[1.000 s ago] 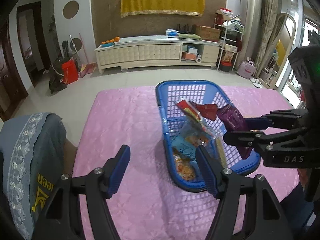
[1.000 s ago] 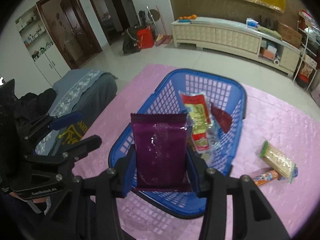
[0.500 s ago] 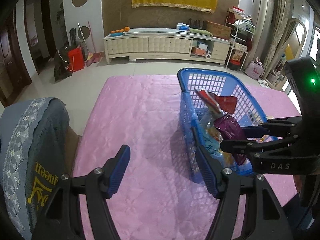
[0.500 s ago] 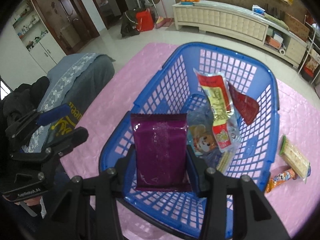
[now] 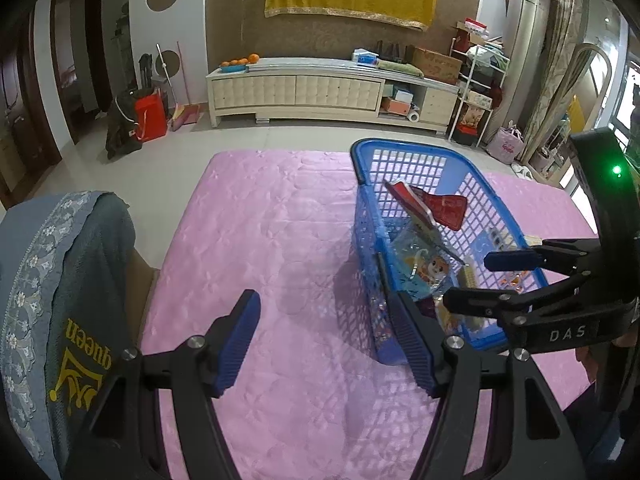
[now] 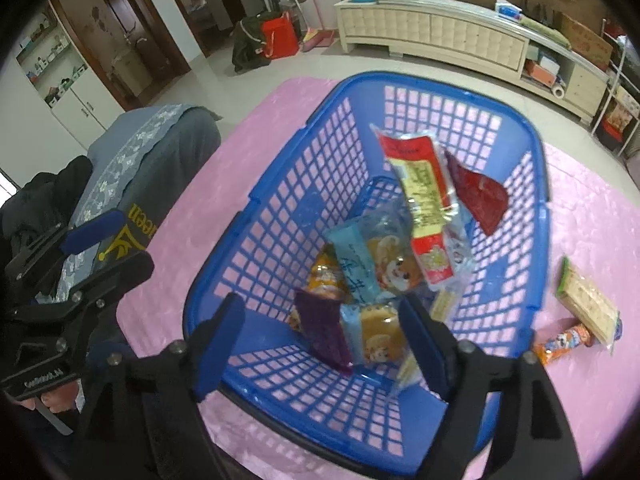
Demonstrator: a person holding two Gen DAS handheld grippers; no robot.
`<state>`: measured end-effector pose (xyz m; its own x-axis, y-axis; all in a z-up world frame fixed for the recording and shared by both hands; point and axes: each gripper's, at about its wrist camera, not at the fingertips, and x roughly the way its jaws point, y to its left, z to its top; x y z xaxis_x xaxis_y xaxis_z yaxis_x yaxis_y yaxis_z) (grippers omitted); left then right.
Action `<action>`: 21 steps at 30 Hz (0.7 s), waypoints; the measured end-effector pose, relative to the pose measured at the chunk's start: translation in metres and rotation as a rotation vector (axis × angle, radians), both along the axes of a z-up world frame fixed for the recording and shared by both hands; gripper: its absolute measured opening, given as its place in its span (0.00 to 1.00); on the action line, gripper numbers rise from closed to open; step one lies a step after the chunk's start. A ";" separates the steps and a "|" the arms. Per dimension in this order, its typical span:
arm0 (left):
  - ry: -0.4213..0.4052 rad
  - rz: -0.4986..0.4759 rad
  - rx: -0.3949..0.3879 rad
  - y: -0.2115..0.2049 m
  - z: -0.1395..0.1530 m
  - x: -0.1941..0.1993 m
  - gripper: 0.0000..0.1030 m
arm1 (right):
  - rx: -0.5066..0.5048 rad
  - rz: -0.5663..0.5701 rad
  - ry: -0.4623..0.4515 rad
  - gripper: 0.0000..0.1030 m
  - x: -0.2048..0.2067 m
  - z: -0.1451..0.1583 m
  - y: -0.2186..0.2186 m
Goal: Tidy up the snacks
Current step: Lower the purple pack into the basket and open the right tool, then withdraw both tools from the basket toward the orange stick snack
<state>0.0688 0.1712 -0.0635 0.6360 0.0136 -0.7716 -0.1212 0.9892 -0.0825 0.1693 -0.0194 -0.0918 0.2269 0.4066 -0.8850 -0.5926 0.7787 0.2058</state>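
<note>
**Purple packet loose in the basket**

The purple packet (image 6: pixel 324 330) lies tilted among the other snacks near the lower wall of the blue basket (image 6: pixel 280 216), mid-frame in the right wrist view. The right gripper (image 6: pixel 320 344) hangs over it, jaws just opened and wide apart, nothing pressed between them. Outside the rim, at right, a cracker pack (image 6: pixel 588 306) and an orange tube snack (image 6: pixel 564 340) rest on the pink cloth (image 5: pixel 280 240). The left gripper (image 5: pixel 324 344) stands released, empty, above bare cloth left of the basket.
</note>
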 end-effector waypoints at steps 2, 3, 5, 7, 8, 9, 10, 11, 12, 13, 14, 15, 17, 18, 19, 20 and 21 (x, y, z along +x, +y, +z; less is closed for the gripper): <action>-0.007 -0.012 0.001 -0.006 0.003 -0.002 0.64 | 0.001 -0.008 -0.014 0.80 -0.002 0.007 -0.010; -0.012 -0.021 0.002 -0.010 0.006 -0.003 0.64 | 0.003 -0.012 -0.019 0.80 -0.002 0.009 -0.013; -0.018 -0.032 0.006 -0.018 0.009 -0.003 0.64 | 0.012 -0.024 -0.029 0.80 -0.005 0.015 -0.024; -0.024 -0.047 0.012 -0.027 0.013 -0.004 0.64 | 0.012 -0.036 -0.037 0.81 -0.006 0.018 -0.031; -0.027 -0.056 0.017 -0.032 0.015 -0.004 0.64 | 0.014 -0.041 -0.042 0.80 -0.008 0.021 -0.036; -0.031 -0.068 0.021 -0.039 0.017 -0.004 0.64 | 0.015 -0.048 -0.048 0.81 -0.009 0.024 -0.043; -0.036 -0.079 0.024 -0.044 0.019 -0.004 0.64 | 0.016 -0.057 -0.053 0.81 -0.010 0.026 -0.050; -0.040 -0.089 0.027 -0.048 0.021 -0.005 0.66 | 0.017 -0.062 -0.055 0.81 -0.009 0.028 -0.051; -0.046 -0.099 0.029 -0.052 0.023 -0.005 0.68 | 0.022 -0.071 -0.058 0.81 -0.010 0.030 -0.058; -0.056 -0.110 0.029 -0.058 0.025 -0.006 0.69 | 0.024 -0.078 -0.062 0.81 -0.011 0.031 -0.063; -0.070 -0.128 0.028 -0.065 0.028 -0.006 0.71 | 0.026 -0.087 -0.066 0.81 -0.012 0.033 -0.070; -0.077 -0.141 0.027 -0.071 0.030 -0.006 0.72 | 0.025 -0.096 -0.072 0.81 -0.013 0.036 -0.078; -0.086 -0.161 0.034 -0.081 0.033 -0.005 0.77 | 0.021 -0.110 -0.089 0.81 -0.016 0.040 -0.090; -0.092 -0.174 0.038 -0.087 0.034 -0.005 0.77 | 0.019 -0.121 -0.100 0.81 -0.017 0.043 -0.099; -0.093 -0.187 0.039 -0.093 0.036 -0.004 0.77 | 0.018 -0.133 -0.110 0.81 -0.018 0.046 -0.108; -0.095 -0.197 0.040 -0.098 0.037 -0.003 0.77 | 0.016 -0.143 -0.118 0.81 -0.019 0.048 -0.114; -0.097 -0.209 0.041 -0.104 0.038 -0.002 0.77 | 0.015 -0.152 -0.126 0.81 -0.020 0.050 -0.121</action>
<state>0.0669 0.0669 -0.0254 0.6996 -0.0960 -0.7081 0.0931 0.9947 -0.0429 0.1496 -0.1402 -0.0417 0.3953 0.3720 -0.8399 -0.4905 0.8585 0.1493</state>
